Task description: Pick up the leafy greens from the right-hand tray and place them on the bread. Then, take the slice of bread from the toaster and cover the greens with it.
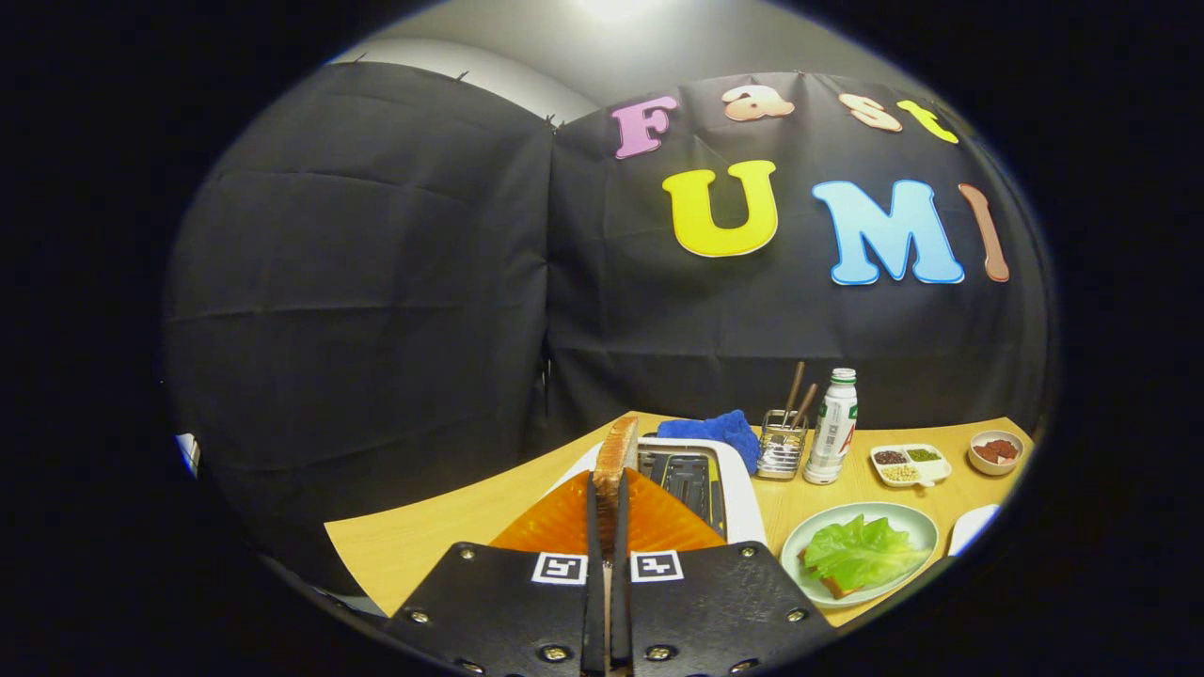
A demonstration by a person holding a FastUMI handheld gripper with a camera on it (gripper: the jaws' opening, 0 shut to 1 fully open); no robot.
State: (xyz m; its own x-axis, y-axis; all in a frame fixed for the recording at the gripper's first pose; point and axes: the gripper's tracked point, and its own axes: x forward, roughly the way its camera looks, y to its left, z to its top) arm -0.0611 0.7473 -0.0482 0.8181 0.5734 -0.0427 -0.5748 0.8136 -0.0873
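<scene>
My gripper (608, 498) is shut on a slice of toasted bread (616, 451), which stands on edge between the fingers, above the white toaster (743, 498). The toaster's slots (687, 475) lie just beyond and to the right of the fingers. To the right, a pale green plate (917, 522) holds a leaf of greens (861, 553) lying on top of another bread slice (832, 588), whose corner peeks out under the leaf.
Behind the toaster lie a blue cloth (720, 430), a wire holder with sticks (783, 447) and a white bottle (833, 428). Further right are a small divided dish (910, 464), a bowl of red bits (995, 451) and a white tray's edge (974, 527). The wooden table (423, 536) extends left.
</scene>
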